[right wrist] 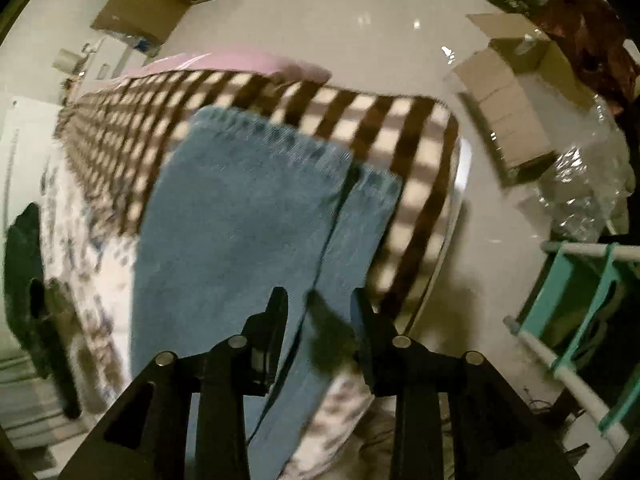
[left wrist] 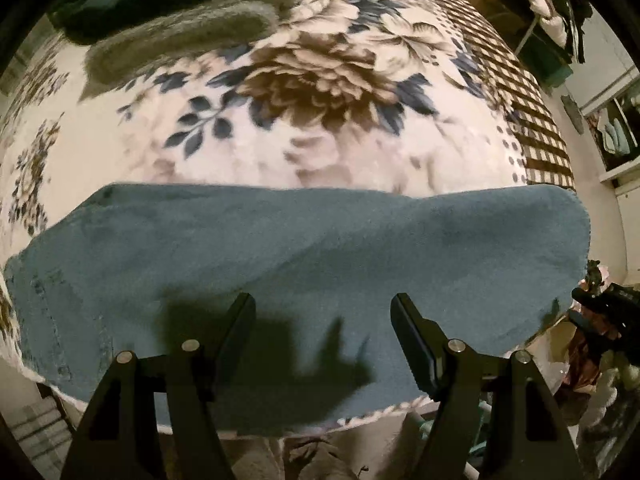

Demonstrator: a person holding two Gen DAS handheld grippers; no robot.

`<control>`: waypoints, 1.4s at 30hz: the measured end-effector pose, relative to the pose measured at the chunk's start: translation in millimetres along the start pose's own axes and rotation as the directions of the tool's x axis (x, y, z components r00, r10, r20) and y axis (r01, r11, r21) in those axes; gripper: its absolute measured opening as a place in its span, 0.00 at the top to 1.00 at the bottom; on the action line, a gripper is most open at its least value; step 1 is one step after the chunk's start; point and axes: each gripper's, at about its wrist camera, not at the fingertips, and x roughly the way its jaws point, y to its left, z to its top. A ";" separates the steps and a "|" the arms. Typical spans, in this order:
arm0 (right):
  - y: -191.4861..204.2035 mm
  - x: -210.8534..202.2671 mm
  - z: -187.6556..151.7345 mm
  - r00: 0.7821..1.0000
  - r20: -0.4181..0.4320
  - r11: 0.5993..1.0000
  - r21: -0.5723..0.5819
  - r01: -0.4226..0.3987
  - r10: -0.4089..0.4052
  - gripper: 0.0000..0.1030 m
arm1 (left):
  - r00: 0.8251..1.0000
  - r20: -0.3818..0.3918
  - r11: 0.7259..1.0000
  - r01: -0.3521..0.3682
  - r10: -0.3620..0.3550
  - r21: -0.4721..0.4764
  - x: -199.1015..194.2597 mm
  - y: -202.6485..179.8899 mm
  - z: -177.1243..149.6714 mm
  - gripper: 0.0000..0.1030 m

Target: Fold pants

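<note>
A: From the left wrist view, where do the jeans (left wrist: 280, 248) lie against the left gripper (left wrist: 323, 306)?

B: They run crosswise, a long band laid along the near edge of the bed (left wrist: 280, 152), on the floral blanket (left wrist: 248, 140). The long axis goes side to side, square to the jaws' reach. The jaws stand wide apart and hold nothing, poised over the middle of the band; only their shadow falls on the denim. The waist end, with its pocket stitching, appears to be at the left of this view. At the far right edge the right gripper (left wrist: 600, 308) shows, by the hem end.

A: And the right wrist view?

B: There the long axis runs straight ahead of the right gripper (right wrist: 320, 300). Both legs lie side by side, hems (right wrist: 288, 140) resting on the brown check border (right wrist: 400, 120) near the bed's corner. The jaws are apart, empty, straddling the seam between the legs.

A: So which hand takes which end?

B: The right is probably nearer the hems; the left likely suits the waist side.
</note>
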 end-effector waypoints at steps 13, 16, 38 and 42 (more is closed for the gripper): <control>72.3 75.9 -93.8 0.985 -0.174 0.969 -0.244 -0.034 -0.009 0.87 | 0.986 -0.106 0.955 -0.151 0.127 -0.254 18.5 110.3 -81.0 0.34; 84.2 56.7 -104.0 0.993 -0.117 0.944 -0.329 -0.018 -0.022 0.93 | 0.988 -0.111 0.930 -0.138 0.106 -0.341 13.9 134.3 -93.3 0.34; 78.9 80.9 -143.7 0.979 -0.203 0.964 -0.262 -0.049 -0.005 0.87 | 0.995 0.009 0.667 0.075 -0.102 -0.741 52.5 240.6 -153.3 0.98; 91.1 59.6 -152.4 0.988 -0.150 0.942 -0.336 -0.020 -0.032 0.93 | 0.995 0.067 0.693 0.102 -0.078 -0.714 29.5 235.8 -161.2 0.99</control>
